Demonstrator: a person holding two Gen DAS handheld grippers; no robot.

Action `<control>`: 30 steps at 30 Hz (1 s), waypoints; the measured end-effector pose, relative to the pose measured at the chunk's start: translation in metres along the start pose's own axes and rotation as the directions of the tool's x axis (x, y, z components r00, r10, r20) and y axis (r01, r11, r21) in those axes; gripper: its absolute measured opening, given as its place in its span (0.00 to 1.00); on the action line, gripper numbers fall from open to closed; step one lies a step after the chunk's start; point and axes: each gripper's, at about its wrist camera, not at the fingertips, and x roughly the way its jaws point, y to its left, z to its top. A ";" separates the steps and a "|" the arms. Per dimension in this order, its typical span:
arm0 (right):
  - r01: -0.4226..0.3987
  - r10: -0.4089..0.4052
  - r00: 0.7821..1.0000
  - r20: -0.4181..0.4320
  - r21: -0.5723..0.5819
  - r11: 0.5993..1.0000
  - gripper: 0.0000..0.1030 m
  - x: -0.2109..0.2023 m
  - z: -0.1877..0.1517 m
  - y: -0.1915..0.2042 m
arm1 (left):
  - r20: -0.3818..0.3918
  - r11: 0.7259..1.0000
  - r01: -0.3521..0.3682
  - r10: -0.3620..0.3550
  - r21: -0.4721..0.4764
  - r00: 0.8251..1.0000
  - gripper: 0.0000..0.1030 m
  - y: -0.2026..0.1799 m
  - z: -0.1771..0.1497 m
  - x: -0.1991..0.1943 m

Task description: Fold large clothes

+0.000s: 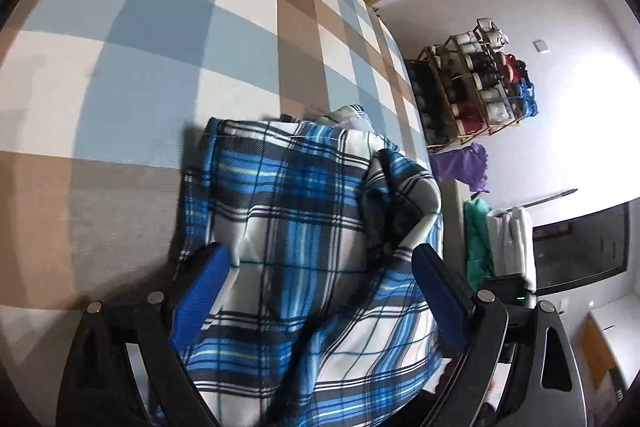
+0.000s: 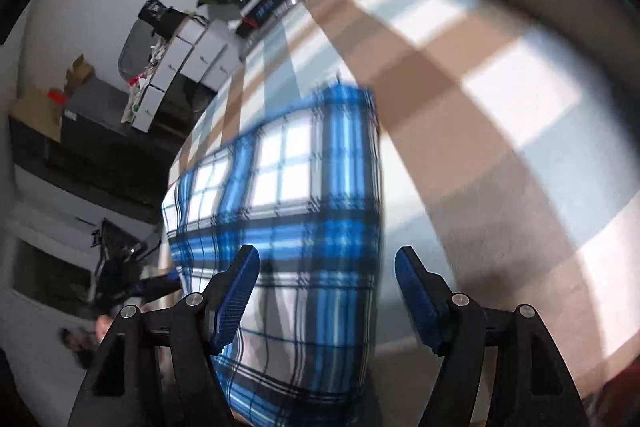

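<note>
A blue, white and black plaid garment (image 1: 304, 227) lies partly folded on a checked blue, tan and white surface (image 1: 160, 27). A dark fold with a pale edge shows on its right side. My left gripper (image 1: 320, 259) is open, its blue fingers (image 1: 200, 291) spread wide over the cloth's near part. In the right wrist view the same plaid garment (image 2: 296, 211) lies flat and blurred. My right gripper (image 2: 326, 267) is open just above its near edge, the left finger (image 2: 236, 295) over the cloth.
A shoe rack (image 1: 472, 87) stands by the wall beyond the surface's edge, with a purple bag (image 1: 468, 163) and folded green and white items (image 1: 496, 239) near it. White drawers and boxes (image 2: 180, 67) line the far side in the right wrist view.
</note>
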 end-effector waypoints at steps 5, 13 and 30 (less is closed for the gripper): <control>-0.078 0.079 0.996 -0.050 0.026 0.997 0.70 0.008 -0.002 -0.001 | -0.086 0.986 0.166 -0.167 -0.028 0.982 0.87 -0.004 -0.006 0.014; -0.045 0.044 0.998 -0.052 -0.019 0.999 0.70 0.006 -0.006 0.004 | -0.056 0.984 0.180 -0.179 0.009 0.982 0.87 -0.006 -0.008 -0.008; -0.078 0.076 0.994 -0.079 -0.035 0.996 0.75 0.012 -0.004 0.008 | -0.066 0.995 0.098 -0.096 0.022 0.993 0.89 -0.011 -0.003 0.022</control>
